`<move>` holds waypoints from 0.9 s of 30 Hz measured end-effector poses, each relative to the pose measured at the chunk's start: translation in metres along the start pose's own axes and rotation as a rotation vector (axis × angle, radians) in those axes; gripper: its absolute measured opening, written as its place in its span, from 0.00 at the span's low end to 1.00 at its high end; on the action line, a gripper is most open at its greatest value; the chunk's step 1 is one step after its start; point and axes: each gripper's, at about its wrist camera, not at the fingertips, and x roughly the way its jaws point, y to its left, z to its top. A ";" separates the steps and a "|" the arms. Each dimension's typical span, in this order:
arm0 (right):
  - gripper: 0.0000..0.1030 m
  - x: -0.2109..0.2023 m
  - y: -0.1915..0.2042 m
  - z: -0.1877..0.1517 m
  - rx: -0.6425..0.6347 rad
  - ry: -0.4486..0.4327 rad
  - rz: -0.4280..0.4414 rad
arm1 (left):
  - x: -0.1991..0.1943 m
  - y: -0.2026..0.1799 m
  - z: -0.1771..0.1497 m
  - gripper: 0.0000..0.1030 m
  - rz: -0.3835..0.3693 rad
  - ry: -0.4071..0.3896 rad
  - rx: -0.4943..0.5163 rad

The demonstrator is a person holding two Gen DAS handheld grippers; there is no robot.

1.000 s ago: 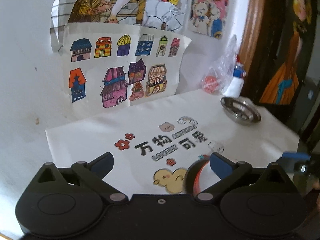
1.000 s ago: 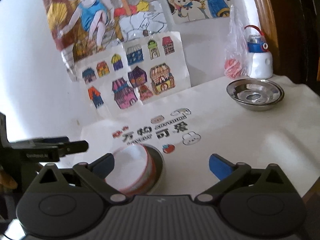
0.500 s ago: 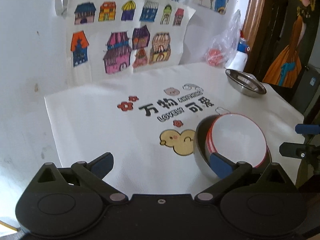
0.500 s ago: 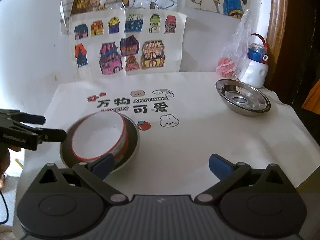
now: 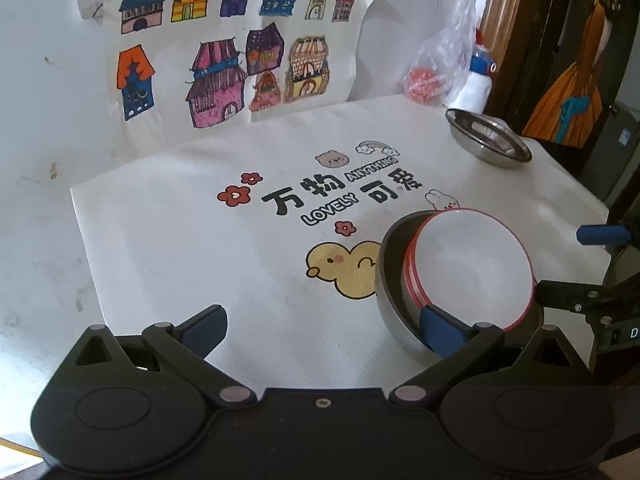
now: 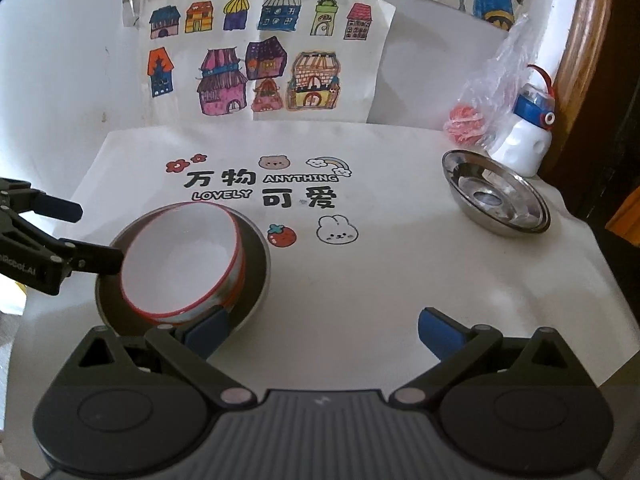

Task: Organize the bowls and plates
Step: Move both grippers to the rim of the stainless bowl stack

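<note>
Both my grippers spread wide and empty over the printed cloth, the stacked bowls between them.

My left gripper has its fingers far apart with nothing between them; my right gripper likewise; the white red-rimmed bowl sits tilted inside the dark metal bowl on the white tablecloth, near its front left; a steel dish rests well apart at the far right, just beside a white bottle and a plastic bag.
</note>
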 end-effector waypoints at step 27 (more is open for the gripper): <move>0.84 0.035 -0.032 0.015 0.266 0.274 0.192 | 0.032 0.004 0.025 0.99 0.044 0.196 -0.052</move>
